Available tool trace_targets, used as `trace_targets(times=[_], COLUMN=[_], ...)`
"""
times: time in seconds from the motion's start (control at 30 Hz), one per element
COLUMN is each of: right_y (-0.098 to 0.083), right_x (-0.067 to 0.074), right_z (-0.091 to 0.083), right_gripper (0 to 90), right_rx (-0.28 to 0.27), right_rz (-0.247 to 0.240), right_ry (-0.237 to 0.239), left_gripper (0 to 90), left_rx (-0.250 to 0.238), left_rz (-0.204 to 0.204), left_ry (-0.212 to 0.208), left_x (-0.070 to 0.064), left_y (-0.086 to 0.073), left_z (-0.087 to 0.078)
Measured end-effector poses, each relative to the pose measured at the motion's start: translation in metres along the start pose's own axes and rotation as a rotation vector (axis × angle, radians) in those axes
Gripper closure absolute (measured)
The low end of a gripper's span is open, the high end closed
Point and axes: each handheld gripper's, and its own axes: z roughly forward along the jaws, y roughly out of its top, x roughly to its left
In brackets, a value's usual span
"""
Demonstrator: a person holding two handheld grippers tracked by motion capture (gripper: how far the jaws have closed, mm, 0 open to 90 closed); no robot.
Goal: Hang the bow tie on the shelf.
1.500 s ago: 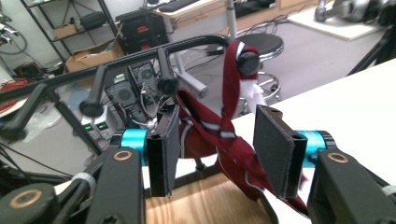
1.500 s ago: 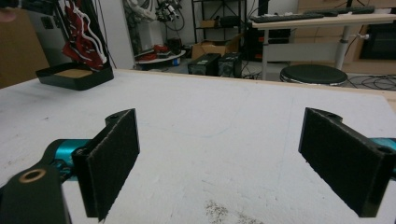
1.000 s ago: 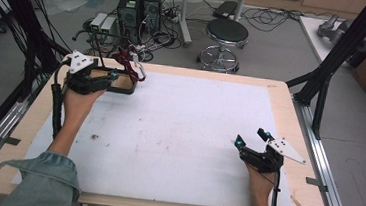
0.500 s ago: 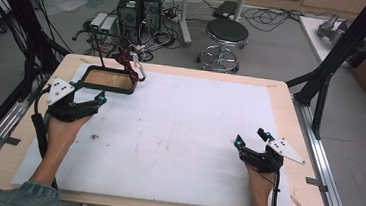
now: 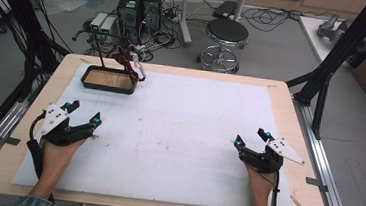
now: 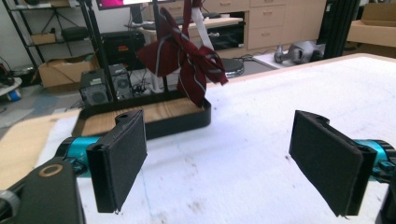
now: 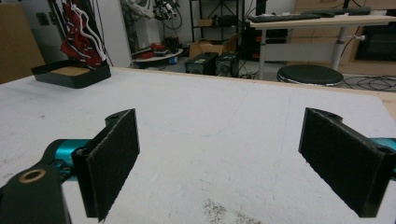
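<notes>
Both claws rest spread and empty on the white-padded tabletop (image 5: 178,132): left claw (image 5: 82,116), right claw (image 5: 251,139). Its jaws have just been opening, with nothing between them. A dark red striped cloth (image 5: 127,63) hangs over the black wood-floored tray (image 5: 107,87) at the far left corner. Any return reach should approach level, clear of the tray rim.

Left claw (image 5: 82,113) rests low at the near left, jaws spread wide after just opening, nothing between them; right claw (image 5: 251,139) sits at the near right, jaws likewise wide apart, empty
</notes>
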Motion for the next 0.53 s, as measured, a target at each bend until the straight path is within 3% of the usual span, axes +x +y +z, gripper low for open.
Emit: trace_targets(times=[0.23, 0.53], right_y=[0.0, 0.0], right_x=[0.0002, 0.0015], right_z=[-0.0005, -0.0008], right_gripper=[11.4, 11.4], right_rx=[0.004, 0.003], right_rz=[0.009, 0.003], right_ry=[-0.002, -0.008], left_gripper=[19.3, 19.1], left_rx=[0.018, 0.019], left_rz=[-0.011, -0.009], left_ry=[0.006, 0.004], left_x=[-0.0018, -0.001], left_y=[-0.0115, -0.0114], left_z=[0.0006, 0.0019])
